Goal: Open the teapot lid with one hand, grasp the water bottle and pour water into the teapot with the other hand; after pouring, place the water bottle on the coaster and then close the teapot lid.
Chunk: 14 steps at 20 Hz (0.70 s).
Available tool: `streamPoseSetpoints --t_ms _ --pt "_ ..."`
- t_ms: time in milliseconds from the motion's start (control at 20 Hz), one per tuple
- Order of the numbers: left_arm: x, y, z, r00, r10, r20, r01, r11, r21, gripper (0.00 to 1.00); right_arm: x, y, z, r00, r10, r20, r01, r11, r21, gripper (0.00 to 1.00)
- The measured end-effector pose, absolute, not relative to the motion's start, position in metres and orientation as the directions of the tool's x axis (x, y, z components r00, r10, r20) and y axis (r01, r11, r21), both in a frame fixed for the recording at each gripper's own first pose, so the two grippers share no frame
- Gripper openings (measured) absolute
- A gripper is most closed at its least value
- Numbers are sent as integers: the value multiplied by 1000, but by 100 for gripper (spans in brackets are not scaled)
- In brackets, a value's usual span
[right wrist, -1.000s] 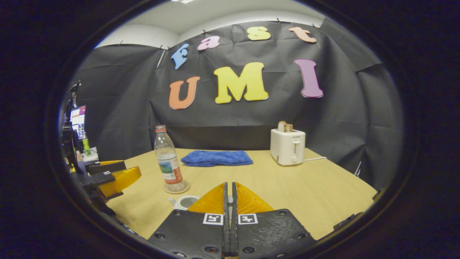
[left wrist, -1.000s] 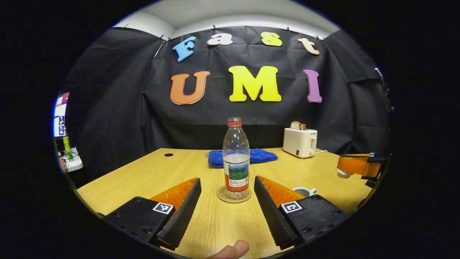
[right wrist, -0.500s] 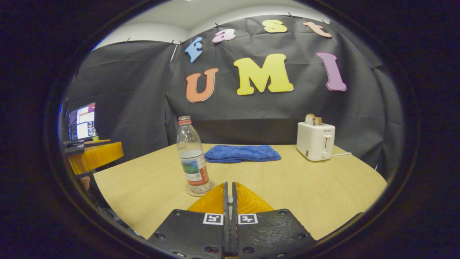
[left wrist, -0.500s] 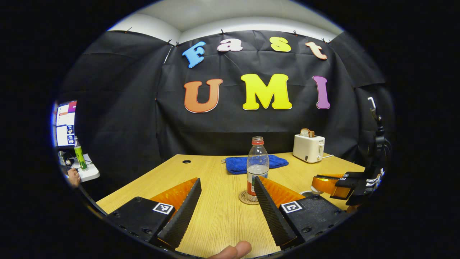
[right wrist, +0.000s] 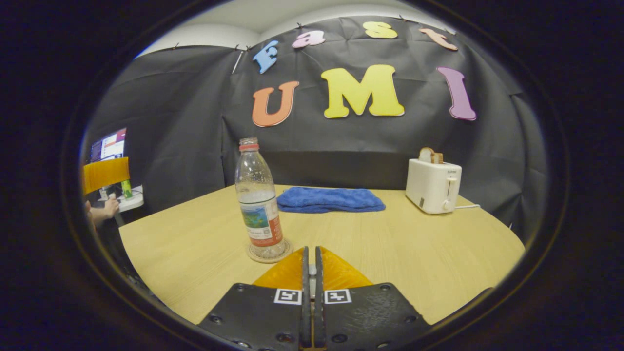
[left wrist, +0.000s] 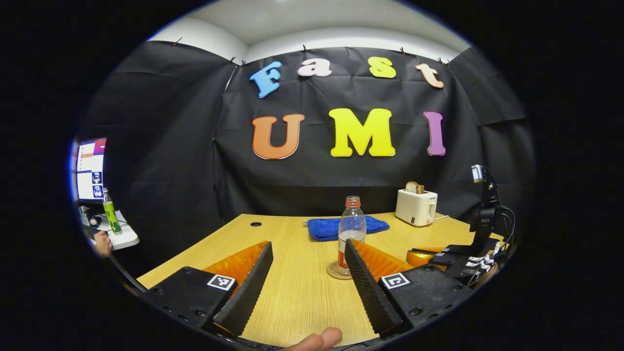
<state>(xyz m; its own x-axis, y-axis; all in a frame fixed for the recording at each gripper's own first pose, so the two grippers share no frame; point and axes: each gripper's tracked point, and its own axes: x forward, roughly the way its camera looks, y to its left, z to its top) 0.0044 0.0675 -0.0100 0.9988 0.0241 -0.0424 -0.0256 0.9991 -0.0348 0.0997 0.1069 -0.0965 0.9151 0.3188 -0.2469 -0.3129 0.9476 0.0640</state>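
Clear plastic water bottle (right wrist: 257, 200) sitting on round cork coaster (right wrist: 268, 254), blue towel (right wrist: 330, 200) behind; left tongs (left wrist: 307, 280) gaping empty, right tongs (right wrist: 310, 273) pinching something small, can't tell what.

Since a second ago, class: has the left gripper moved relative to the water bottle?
Yes. The left gripper has pulled back and leftward from the water bottle, which stands on its coaster.

We note a light wooden table (right wrist: 414, 253) before black cloth walls (right wrist: 185, 122); white ceiling (left wrist: 312, 24) above; a side desk (left wrist: 122, 237) with monitor (left wrist: 90, 168) at left.
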Motion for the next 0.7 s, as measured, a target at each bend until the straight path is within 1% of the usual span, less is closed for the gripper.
streamPoseSetpoints --t_ms 150,200,250,300,350,450,500,550,600,700 --pt "6 66 -16 998 24 -63 -25 999 -27 93 99 107 -95 915 320 -245 -313 947 66 2" --pt "6 66 -18 997 27 -69 -28 999 -21 93 99 109 -94 913 325 -247 -319 946 65 6" --pt "6 66 -19 997 26 -69 -27 999 -17 93 97 109 -92 914 325 -244 -320 945 62 7" --pt "6 65 -17 997 24 -70 -25 1000 -16 93 94 107 -88 918 319 -236 -316 947 54 10" --pt "7 64 -18 997 24 -73 -25 1000 -16 93 90 106 -84 922 317 -224 -314 948 48 7" --pt "7 64 -19 997 22 -80 -23 1000 -18 93 84 102 -74 927 315 -205 -311 949 50 16" --pt "6 63 -21 996 21 -85 -22 1000 -16 93 80 101 -68 929 315 -196 -309 949 59 26" --pt "4 63 -22 996 23 -89 -24 1000 -11 93 76 98 -61 931 314 -186 -307 949 68 28" --pt "6 63 -21 996 24 -89 -25 1000 -6 93 71 95 -54 934 312 -173 -303 950 74 35" --pt "6 61 -21 996 23 -88 -23 1000 4 93 61 85 -39 943 297 -147 -290 954 69 42"
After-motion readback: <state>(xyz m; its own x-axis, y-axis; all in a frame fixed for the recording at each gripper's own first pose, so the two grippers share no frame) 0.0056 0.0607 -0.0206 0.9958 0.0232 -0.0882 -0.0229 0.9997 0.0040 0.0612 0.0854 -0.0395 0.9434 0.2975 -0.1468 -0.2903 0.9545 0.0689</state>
